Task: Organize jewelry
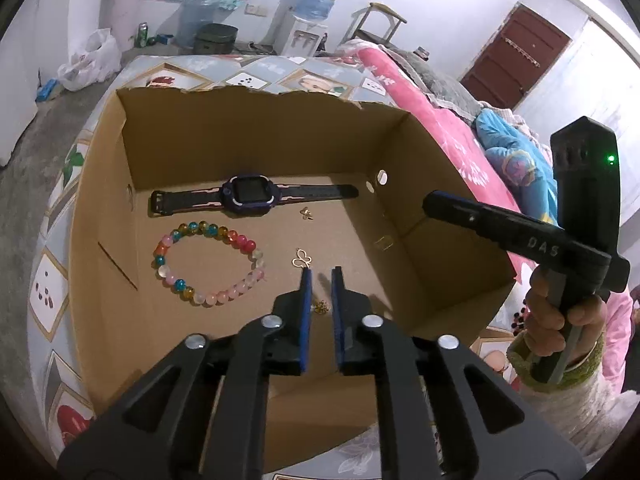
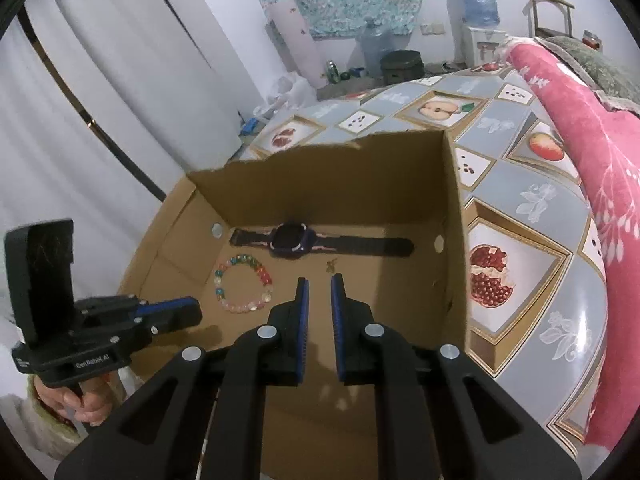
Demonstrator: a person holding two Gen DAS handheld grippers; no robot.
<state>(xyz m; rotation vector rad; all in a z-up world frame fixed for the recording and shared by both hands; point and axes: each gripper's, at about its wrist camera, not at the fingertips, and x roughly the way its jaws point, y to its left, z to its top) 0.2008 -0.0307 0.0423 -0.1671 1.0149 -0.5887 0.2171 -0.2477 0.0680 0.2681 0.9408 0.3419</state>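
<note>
An open cardboard box (image 1: 256, 136) holds a dark watch (image 1: 248, 196), a bead bracelet (image 1: 208, 264), a gold butterfly charm (image 1: 301, 258), a small gold piece (image 1: 307, 213) and a gold trinket (image 1: 320, 307) on its floor. My left gripper (image 1: 320, 274) is open and empty, hovering over the box floor just above the trinket, beside the butterfly charm. My right gripper (image 2: 319, 282) is open and empty above the box (image 2: 452, 216), short of the watch (image 2: 292, 242), the bracelet (image 2: 244, 284) and the small gold piece (image 2: 330, 266). The right gripper's body (image 1: 520, 232) shows over the box's right wall.
The box sits on a fruit-patterned tablecloth (image 2: 532, 208). A pink blanket (image 2: 592, 128) lies along the right. The left gripper's body (image 2: 104, 328) hangs at the box's left side. A water dispenser (image 1: 312, 12) and bottles stand at the far wall.
</note>
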